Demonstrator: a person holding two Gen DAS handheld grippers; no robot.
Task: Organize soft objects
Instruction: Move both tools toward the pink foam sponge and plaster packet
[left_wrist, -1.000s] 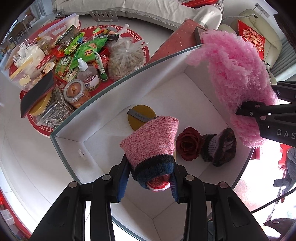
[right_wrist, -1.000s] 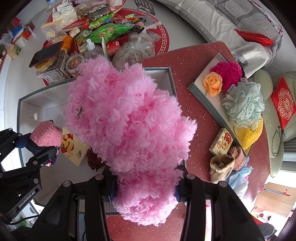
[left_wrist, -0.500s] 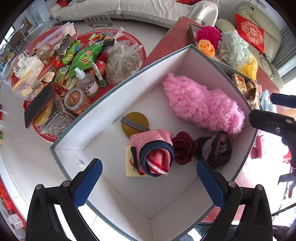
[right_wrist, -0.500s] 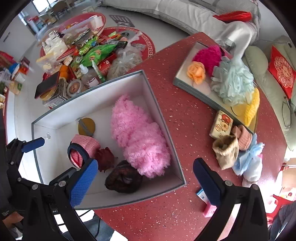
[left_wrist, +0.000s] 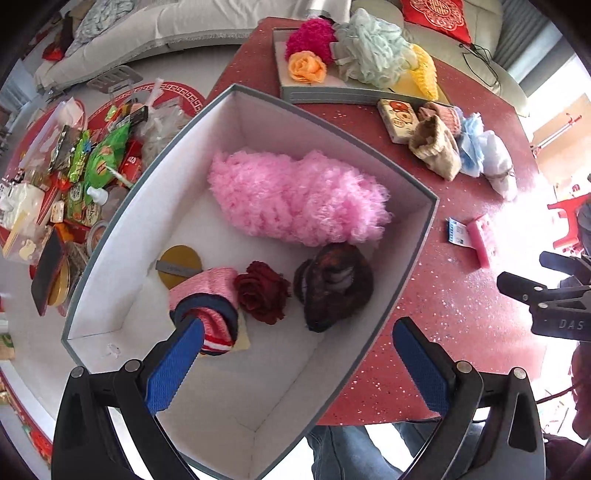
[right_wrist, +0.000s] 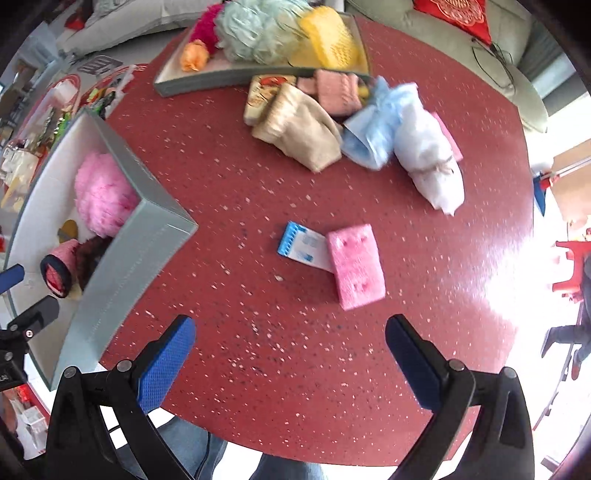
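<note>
A grey box (left_wrist: 413, 258) with a white inside holds a fluffy pink piece (left_wrist: 295, 199), a rolled pink sock (left_wrist: 207, 306), a dark red rose (left_wrist: 263, 295) and a dark knitted piece (left_wrist: 334, 284). My left gripper (left_wrist: 295, 362) hangs open above the box's near corner, nothing between its pads. My right gripper (right_wrist: 291, 362) is open over the red table (right_wrist: 295, 314), empty. Ahead of it lie a pink sponge (right_wrist: 355, 265), a beige sock (right_wrist: 299, 129), a blue pouf (right_wrist: 373, 129) and a white bundle (right_wrist: 428, 155).
A grey tray (right_wrist: 207, 83) at the far side carries an orange flower, a magenta pouf, a mint pouf (left_wrist: 369, 48) and a yellow knit (right_wrist: 328, 40). A blue-white card (right_wrist: 303, 245) lies by the sponge. Snacks and bottles (left_wrist: 92, 158) crowd a low red surface left of the box.
Both grippers opened and let go: the pink sock and the fluffy pink piece now lie in the box. The right gripper swung away over the red table; the left drew back over the box.
</note>
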